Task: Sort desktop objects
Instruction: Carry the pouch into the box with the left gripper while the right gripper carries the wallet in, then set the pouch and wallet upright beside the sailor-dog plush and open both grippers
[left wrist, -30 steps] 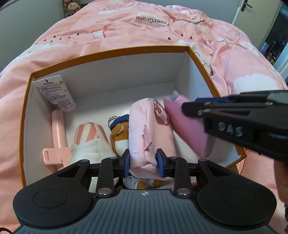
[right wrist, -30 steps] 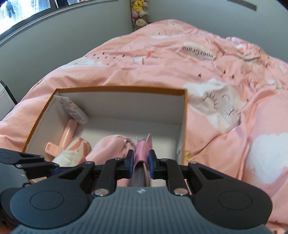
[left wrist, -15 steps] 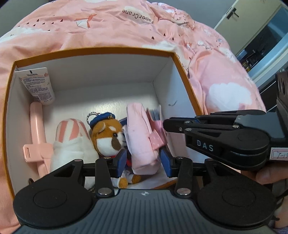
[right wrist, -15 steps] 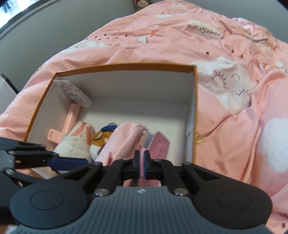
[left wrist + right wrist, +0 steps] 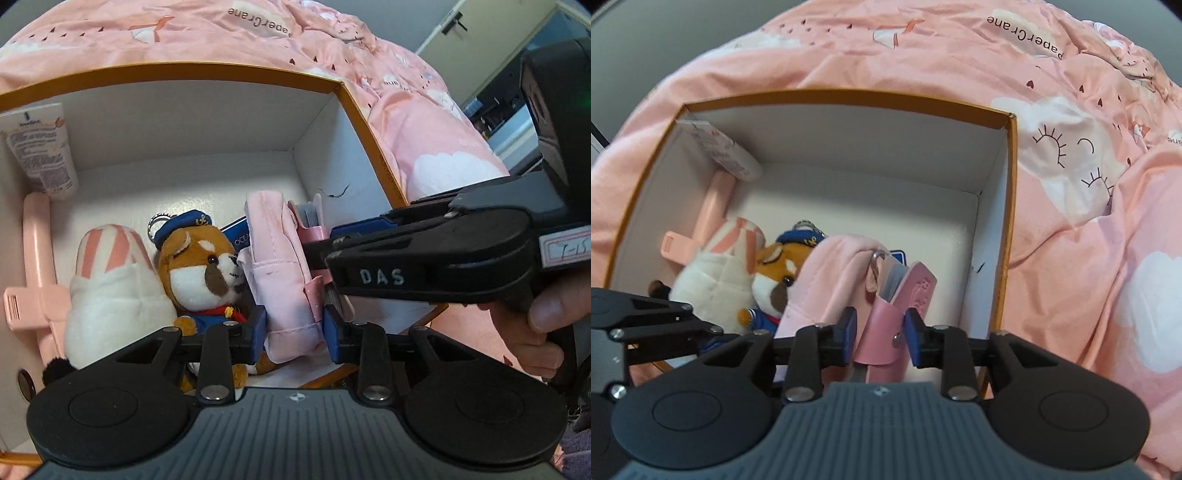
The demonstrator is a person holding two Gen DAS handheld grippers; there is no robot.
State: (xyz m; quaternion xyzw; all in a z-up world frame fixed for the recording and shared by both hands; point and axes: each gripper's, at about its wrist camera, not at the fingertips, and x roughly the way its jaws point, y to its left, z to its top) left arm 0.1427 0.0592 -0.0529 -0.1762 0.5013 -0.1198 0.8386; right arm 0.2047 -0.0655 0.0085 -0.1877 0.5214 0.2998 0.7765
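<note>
- Step in hand: stowing items in the orange-rimmed box (image 5: 1008, 206).
- Left tool (image 5: 295, 328): clamped on the pink pouch (image 5: 284, 273), jaws just closing.
- Right tool (image 5: 881, 332): just opening, pads clear of the pink card holder (image 5: 897, 314) between them.
- Next: withdraw the right tool upward; release the pouch.

Soft indoor light, fisheye-curved edges, slight blur

A home bedroom: a pink printed duvet (image 5: 1071, 155) covers the bed.
</note>
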